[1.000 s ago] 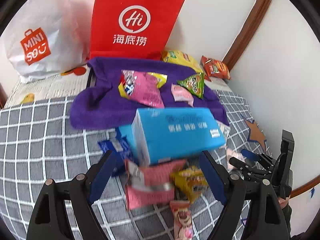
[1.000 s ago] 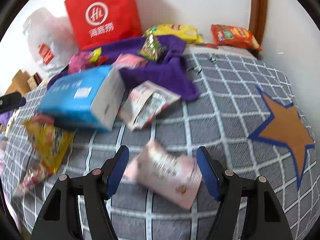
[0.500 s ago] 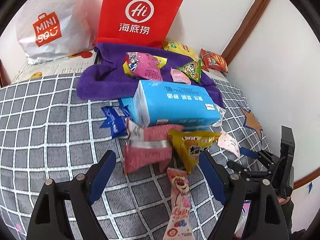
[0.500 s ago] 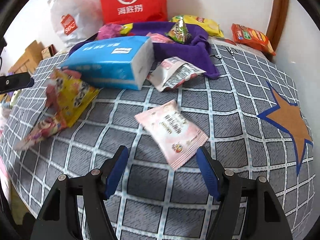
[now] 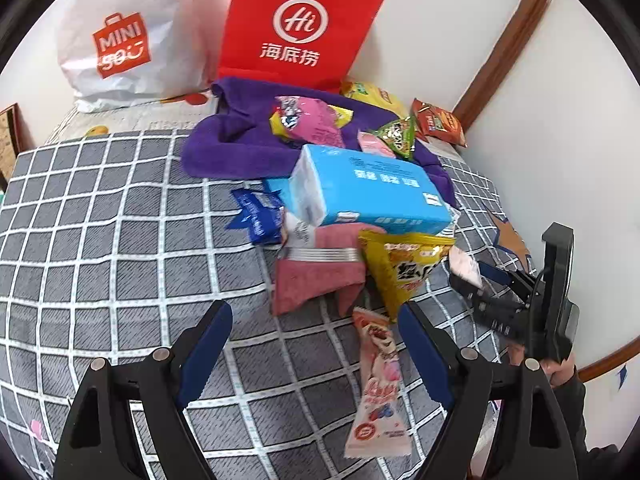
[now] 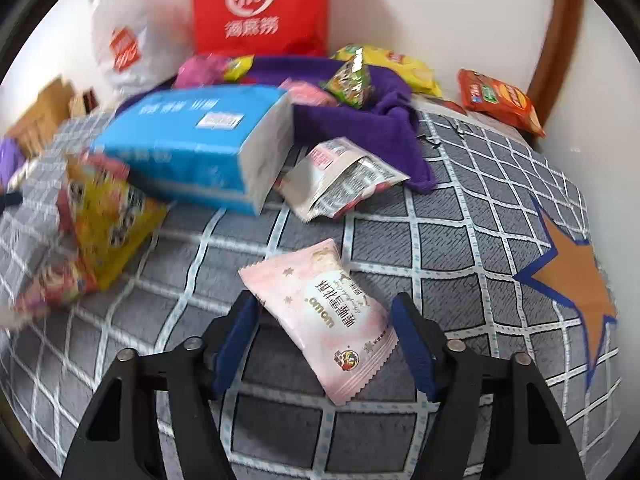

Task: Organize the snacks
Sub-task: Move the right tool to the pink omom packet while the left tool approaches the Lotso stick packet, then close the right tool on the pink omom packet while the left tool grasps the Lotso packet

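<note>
right gripper (image 6: 324, 340): jaws wide apart, holding nothing | pink packet (image 6: 324, 320): flat on checked bedcover (image 6: 440, 240), lower half between the fingers | left gripper (image 5: 316, 352): also wide, empty, long pink stick (image 5: 378, 384) just beside its right finger

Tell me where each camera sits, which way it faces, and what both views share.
Left wrist: sits on the left tongs, looking forward over the checked bedspread at the snack pile and red bag; its open fingers, the right tongs and a hand show.
Right wrist: sits on the right tongs, facing a pink packet between its open fingers.
Shared: the blue tissue pack, purple towel and red bag.
</note>
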Action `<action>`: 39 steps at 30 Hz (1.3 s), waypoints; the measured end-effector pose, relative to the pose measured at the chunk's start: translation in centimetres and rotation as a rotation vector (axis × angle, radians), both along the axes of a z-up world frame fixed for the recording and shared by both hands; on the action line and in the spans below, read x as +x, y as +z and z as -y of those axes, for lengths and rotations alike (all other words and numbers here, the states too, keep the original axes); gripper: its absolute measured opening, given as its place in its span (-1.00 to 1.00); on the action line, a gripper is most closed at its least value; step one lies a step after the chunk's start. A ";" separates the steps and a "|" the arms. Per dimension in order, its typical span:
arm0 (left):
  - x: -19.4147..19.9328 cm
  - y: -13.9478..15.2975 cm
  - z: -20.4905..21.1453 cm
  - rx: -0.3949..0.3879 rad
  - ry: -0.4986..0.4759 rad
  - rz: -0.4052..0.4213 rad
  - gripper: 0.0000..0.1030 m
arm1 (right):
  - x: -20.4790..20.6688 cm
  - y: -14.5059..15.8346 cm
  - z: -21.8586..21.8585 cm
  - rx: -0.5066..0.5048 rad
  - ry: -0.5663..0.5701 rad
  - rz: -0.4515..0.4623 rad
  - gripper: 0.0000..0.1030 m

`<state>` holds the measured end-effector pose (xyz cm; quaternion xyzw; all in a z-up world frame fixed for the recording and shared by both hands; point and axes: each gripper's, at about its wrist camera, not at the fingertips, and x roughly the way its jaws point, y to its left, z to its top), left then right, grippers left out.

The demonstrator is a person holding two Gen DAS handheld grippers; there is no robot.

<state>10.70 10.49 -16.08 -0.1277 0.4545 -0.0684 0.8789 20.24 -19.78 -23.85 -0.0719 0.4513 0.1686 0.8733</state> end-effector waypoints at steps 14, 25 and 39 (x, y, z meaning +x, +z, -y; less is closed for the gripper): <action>-0.5 -1.3 3.9 -0.007 -0.117 -0.007 0.59 | 0.0 -0.2 1.5 0.083 -0.123 0.019 -0.45; 0.8 -5.2 7.7 0.106 -0.171 -0.074 -0.35 | 0.1 -0.2 2.4 0.156 -0.132 0.005 -0.45; -1.4 -2.1 2.3 0.105 -0.087 0.065 -0.56 | -0.5 0.0 2.0 0.153 -0.106 -0.010 -0.47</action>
